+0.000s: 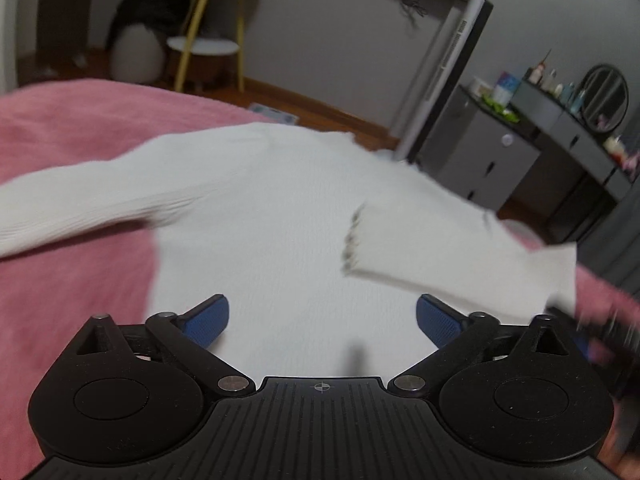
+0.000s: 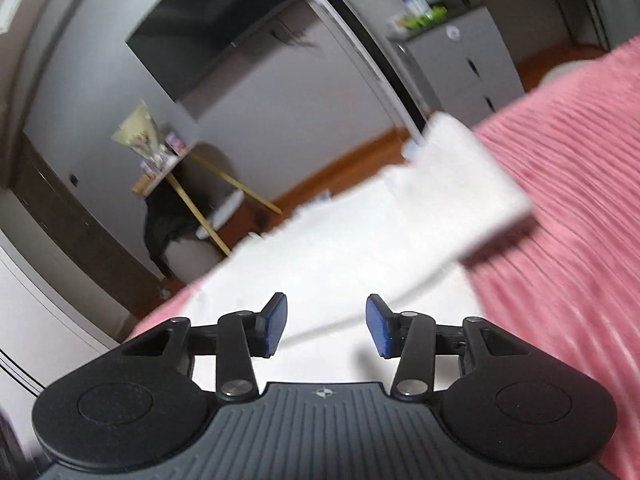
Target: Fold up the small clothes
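Because both views are smeared by motion blur, edges and contact are hard to read, and that is itself the first listed hazard: a pinch aimed at a blurred hem could close on the wrong layer or on the bedding beneath. Item: white sweater (image 1: 272, 208), ribbed knit, lying spread on the pink blanket (image 1: 60, 128), its body directly ahead of both tools. Item: left sleeve (image 1: 80, 200), stretched outward across the blanket, apparently not yet folded. Item: right sleeve (image 1: 460, 248), laid back over the body, its cuff resting on the torso panel with a dark marking along one edge; in the right wrist view this sleeve (image 2: 460, 192) lies diagonally, partly over the blanket. Risks, as judged: the folded sleeve could slide off if the body is dragged; a grip taken too deep could gather blanket pile with the knit; a one-sided lift could skew the fold. Item: left gripper (image 1: 322, 322), jaws spread wide, blue pads (image 1: 208, 320) well apart, holding nothing, poised above the lower body of the sweater; contact with the cloth cannot be told. Item: right gripper (image 2: 326, 326), jaws parted more narrowly, nothing between them, over the white fabric near the sleeve's base.
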`<action>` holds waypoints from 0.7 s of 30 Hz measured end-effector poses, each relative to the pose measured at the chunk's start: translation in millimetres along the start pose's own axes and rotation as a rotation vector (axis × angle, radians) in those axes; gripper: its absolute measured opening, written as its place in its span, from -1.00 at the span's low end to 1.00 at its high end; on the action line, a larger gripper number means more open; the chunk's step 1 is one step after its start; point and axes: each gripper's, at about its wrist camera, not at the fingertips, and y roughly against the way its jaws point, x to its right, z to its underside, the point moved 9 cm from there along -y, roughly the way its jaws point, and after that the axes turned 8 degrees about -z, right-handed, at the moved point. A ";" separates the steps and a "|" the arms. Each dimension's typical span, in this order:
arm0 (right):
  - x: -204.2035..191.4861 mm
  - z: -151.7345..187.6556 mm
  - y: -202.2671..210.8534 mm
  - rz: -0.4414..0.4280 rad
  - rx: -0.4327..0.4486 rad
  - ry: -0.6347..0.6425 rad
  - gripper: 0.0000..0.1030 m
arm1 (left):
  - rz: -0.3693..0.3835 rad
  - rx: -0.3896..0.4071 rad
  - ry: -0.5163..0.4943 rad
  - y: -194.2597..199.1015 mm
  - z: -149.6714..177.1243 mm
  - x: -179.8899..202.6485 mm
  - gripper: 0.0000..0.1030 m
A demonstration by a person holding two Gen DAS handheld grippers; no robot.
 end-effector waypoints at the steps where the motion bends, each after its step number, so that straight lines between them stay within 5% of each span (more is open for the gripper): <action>1: 10.3 -1.6 -1.5 0.013 -0.007 -0.008 -0.15 | 0.008 -0.015 0.007 -9.6 -5.1 4.7 0.72; 6: 35.2 1.5 -14.6 -0.019 -0.004 -0.070 -0.15 | 0.076 -0.147 0.092 -63.7 -13.9 20.6 0.24; 14: 47.0 9.0 -32.8 -0.074 -0.052 -0.118 -0.15 | 0.160 -0.198 0.168 -107.9 -19.8 41.6 0.21; 16: 48.8 11.5 -33.6 -0.077 -0.053 -0.123 -0.15 | 0.153 -0.196 0.163 -110.7 -24.8 44.7 -0.23; 17: 48.7 11.5 -32.8 -0.076 -0.050 -0.118 -0.15 | 0.141 -0.200 0.158 -111.4 -26.5 44.5 -0.68; 21: 49.4 4.9 -26.7 -0.032 -0.018 -0.080 -0.16 | 0.128 -0.155 0.163 -95.1 -40.2 37.6 -0.71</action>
